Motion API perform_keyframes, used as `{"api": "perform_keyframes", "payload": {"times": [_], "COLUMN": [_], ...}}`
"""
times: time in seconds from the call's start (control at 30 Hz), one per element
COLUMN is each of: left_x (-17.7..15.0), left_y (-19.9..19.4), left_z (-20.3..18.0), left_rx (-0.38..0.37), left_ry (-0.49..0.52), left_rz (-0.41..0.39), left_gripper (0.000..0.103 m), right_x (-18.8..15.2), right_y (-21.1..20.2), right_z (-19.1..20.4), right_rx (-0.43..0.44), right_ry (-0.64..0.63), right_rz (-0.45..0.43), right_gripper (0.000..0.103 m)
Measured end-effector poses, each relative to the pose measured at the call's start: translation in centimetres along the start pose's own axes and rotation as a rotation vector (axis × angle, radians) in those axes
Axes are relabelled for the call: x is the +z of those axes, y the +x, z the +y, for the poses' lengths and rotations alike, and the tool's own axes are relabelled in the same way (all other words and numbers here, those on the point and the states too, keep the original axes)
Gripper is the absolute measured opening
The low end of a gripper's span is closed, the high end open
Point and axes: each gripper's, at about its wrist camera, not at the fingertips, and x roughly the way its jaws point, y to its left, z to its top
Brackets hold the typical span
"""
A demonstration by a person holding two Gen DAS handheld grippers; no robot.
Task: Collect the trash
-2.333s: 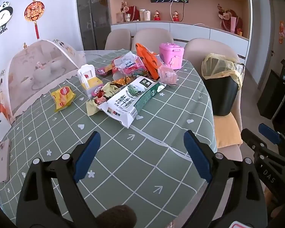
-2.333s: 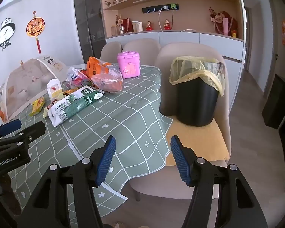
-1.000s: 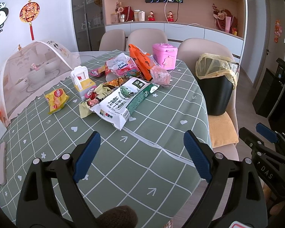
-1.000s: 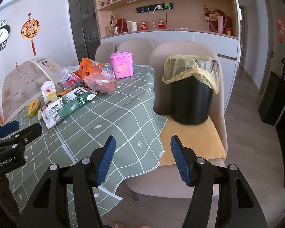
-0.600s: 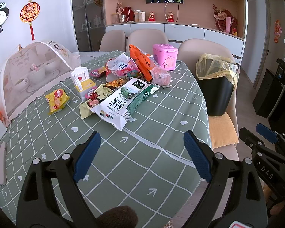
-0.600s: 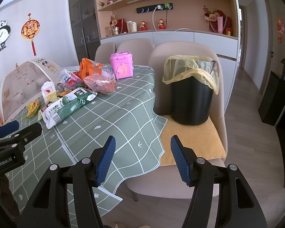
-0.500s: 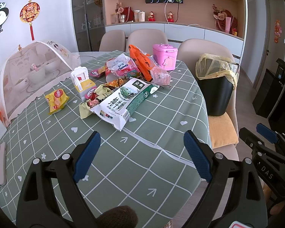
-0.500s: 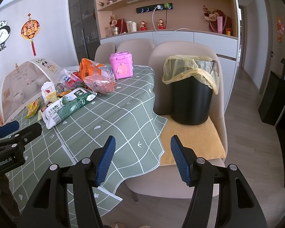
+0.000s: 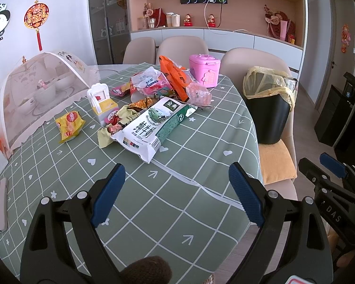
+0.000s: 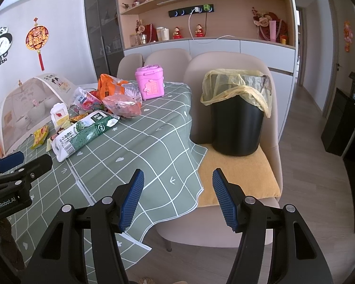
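From my left tongs I see my blue pads wide apart, holding nothing, above the green table. The trash pile sits in the middle, and the big milk bag is closest. It looks floppy, so it might slip if I pinch just a corner. Almost nothing has moved since a moment ago.

From my right tongs, also apart and empty, the black bin stands on a chair just beside the table. A careless bump might tip it. This view looks the same too.
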Motion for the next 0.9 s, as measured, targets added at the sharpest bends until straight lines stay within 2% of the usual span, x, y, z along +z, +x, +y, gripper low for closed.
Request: {"api": "perform_keyframes", "payload": {"times": [0.67,0.83,0.9], "left_x": [0.1,2.1,3.2], "left_y": [0.1,2.2,3.2], "left_z": [0.1,3.1,5.7], "left_rx": [0.003,-0.059,-0.031], "left_ry": [-0.002,-0.039,-0.089], "left_rz": [0.000,0.038,0.044], "left_gripper": [0.085,0.085,0.085], "right_x": [0.2,1.1,1.7], "right_y": [0.2,1.0,1.7], "right_z": [-0.4,-0.8,-0.2], "right_rx": [-0.003,-0.007,0.001], "right_ry": [0.005,0.021,0.016], "right_rz": [0.001,0.005,0.007], "right_gripper": [0.057,0.057,0.057]}}
